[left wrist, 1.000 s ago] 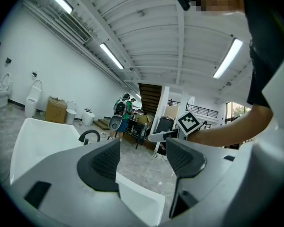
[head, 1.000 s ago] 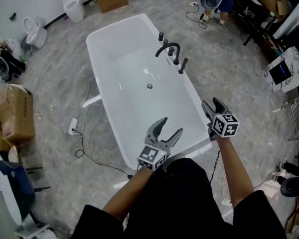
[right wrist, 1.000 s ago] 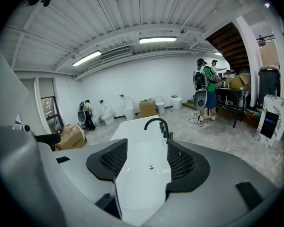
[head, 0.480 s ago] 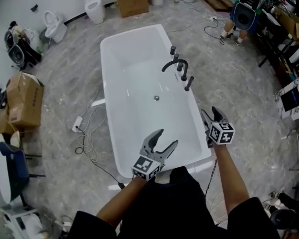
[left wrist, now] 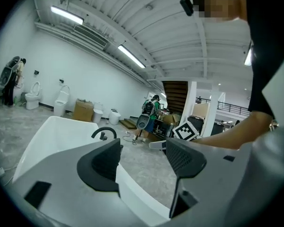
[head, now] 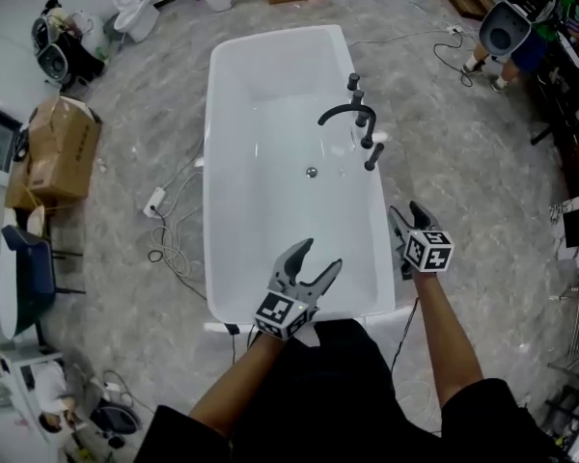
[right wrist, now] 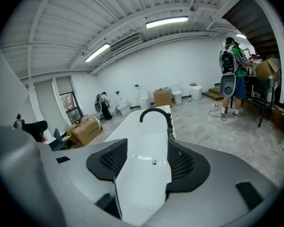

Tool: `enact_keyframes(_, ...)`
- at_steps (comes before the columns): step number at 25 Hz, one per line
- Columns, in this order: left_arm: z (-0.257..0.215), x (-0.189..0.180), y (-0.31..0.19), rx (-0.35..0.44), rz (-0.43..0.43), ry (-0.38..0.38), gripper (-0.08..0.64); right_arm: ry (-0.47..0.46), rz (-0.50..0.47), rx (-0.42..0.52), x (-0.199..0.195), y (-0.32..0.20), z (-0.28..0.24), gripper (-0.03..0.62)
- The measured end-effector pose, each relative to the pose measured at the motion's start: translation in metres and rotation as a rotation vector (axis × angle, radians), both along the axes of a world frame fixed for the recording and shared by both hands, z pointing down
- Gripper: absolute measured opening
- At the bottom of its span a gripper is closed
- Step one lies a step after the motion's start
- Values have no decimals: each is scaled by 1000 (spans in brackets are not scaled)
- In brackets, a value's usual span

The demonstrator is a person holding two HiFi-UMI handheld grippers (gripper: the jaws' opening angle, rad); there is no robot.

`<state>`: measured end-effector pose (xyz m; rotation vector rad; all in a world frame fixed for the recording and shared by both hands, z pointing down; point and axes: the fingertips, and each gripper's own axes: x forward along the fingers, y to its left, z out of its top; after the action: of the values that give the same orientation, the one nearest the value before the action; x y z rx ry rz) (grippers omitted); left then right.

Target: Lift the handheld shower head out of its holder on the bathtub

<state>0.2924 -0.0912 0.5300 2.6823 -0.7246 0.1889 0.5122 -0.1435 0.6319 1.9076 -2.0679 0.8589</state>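
1. Tub has swung straighter in the head view since a second ago, and the tap set sits further right. Both grippers hold about the same spots in frame.
2. Bathtub (head: 261, 191): glossy white, long rectangle with rounded corners, smooth bare inside, small round metal drain (head: 312, 172) mid-floor.
3. Tap set on the tub's right rim: matte black, arched tubular spout (head: 347, 114) reaching over the basin, short black knobs in a row beside it.
4. Handheld shower head (head: 373, 155): slim black rod, tilted, seated in its holder at the near end of that row. I see nothing touching it.
5. Left gripper (head: 318, 258): grey curved jaws spread apart with nothing between them, hanging over the tub's near end. In the left gripper view (left wrist: 143, 157) the dark mesh-textured pads frame only the rim and floor.
6. Right gripper (head: 408, 212): just outside the right rim, over the floor, well short of the shower head. In the right gripper view (right wrist: 144, 160) the jaws are released and empty, pointing along the tub toward the spout.
7. Floor (head: 463, 162): grey, marbled, matte.
8. White cable (head: 174, 249) loops on the floor left of the tub, with a brown cardboard box (head: 63, 148) further left.
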Motion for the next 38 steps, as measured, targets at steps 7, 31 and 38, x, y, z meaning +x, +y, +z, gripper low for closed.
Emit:
enact_keyframes(7,24,15,-11,-52,-99,-13,279,-3,-67,-57,22,-40,51,232)
enact_keyframes(31,85,16,-37,-133,-229,7,279,127,-204,-160,32,-183,178,232)
enact_keyframes(38,100,14,-36,-163,-232,16,279,75,-146,-184,41,-201,211,232)
